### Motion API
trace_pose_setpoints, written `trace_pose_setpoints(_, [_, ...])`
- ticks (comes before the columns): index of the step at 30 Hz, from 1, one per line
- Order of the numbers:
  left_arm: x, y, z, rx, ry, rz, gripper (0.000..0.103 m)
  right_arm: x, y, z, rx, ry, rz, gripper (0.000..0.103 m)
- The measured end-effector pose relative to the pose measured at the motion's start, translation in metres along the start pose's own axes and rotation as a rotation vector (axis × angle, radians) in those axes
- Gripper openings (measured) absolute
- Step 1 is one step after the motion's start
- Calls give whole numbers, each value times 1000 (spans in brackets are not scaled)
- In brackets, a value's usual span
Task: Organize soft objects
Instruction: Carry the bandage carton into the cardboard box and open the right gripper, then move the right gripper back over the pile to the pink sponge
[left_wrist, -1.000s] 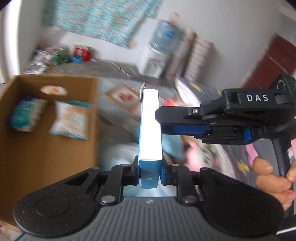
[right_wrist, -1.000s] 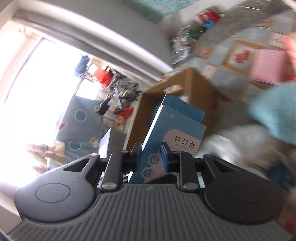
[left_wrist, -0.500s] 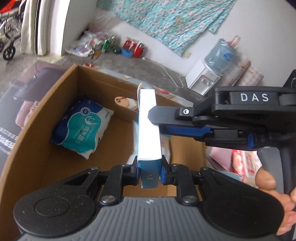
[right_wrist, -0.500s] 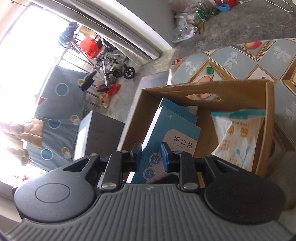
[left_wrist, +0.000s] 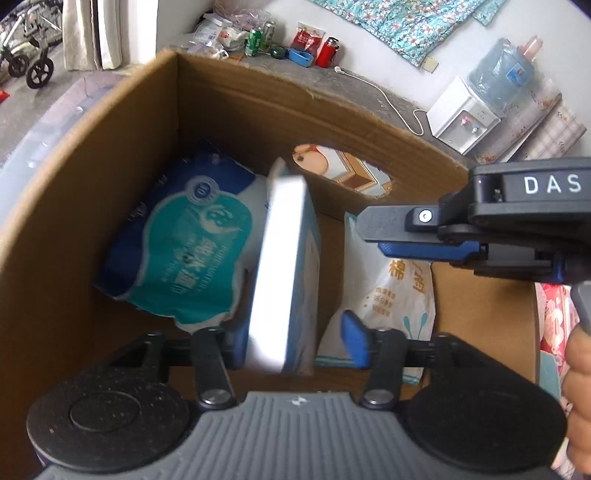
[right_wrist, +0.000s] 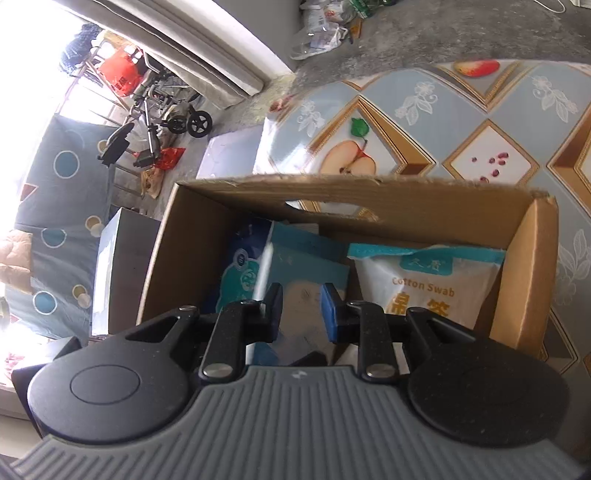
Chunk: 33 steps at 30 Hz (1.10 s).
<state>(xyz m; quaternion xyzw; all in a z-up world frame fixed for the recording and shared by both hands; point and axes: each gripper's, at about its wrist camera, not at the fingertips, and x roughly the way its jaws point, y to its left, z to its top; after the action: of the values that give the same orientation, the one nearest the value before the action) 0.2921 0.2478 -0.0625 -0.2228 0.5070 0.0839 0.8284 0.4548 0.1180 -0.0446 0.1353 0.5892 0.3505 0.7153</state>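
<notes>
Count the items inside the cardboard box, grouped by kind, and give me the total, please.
Soft plastic packs: 2, the blue-green wipes pack and the cotton swab bag.
Blue paper boxes: 1, the blue box, blurred, between the open fingers of the left gripper.
Total: 3 in the cardboard box.

We see a brown cardboard box (left_wrist: 258, 107) holding a blue-and-teal pack (left_wrist: 184, 254) with white print, a teal-and-white carton (left_wrist: 284, 273), and a white cotton swab bag (right_wrist: 424, 284) with a teal top band and orange lettering. The surface (right_wrist: 461, 122) wears a pale blue cloth patterned with gold-framed diamonds, white flowers and fruit pictures. Both the left gripper (left_wrist: 291, 332) and the right gripper (right_wrist: 299, 306) are black with blue pads (left_wrist: 352, 332) and grey ribbed bodies.
</notes>
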Motion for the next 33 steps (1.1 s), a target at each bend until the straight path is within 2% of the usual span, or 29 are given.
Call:
trace_pose_setpoints(4, [-26, 8, 1, 15, -59, 5, 70, -8, 14, 2, -21, -7, 43, 23])
trace_pose_setpoints(9, [-66, 22, -4, 9, -117, 38, 69, 0, 29, -6, -34, 62, 93, 23])
trace_pose_setpoints(15, [-104, 48, -7, -49, -148, 64, 69, 37, 39, -10, 17, 166, 132, 23])
trace_pose_setpoints(20, [-123, 69, -21, -78, -160, 81, 69, 63, 36, -10, 26, 160, 15, 19])
trace_pose_setpoints(25, [-143, 83, -37, -91, -195, 60, 69, 57, 46, -13, 4, 139, 12, 21])
trace_pose_setpoints(28, [-151, 85, -44, -86, -233, 79, 70, 56, 51, -13, -46, 111, -53, 21])
trace_pose_setpoints(33, [-167, 80, -62, -65, -280, 67, 73, 65, 43, -13, 6, 110, -55, 21])
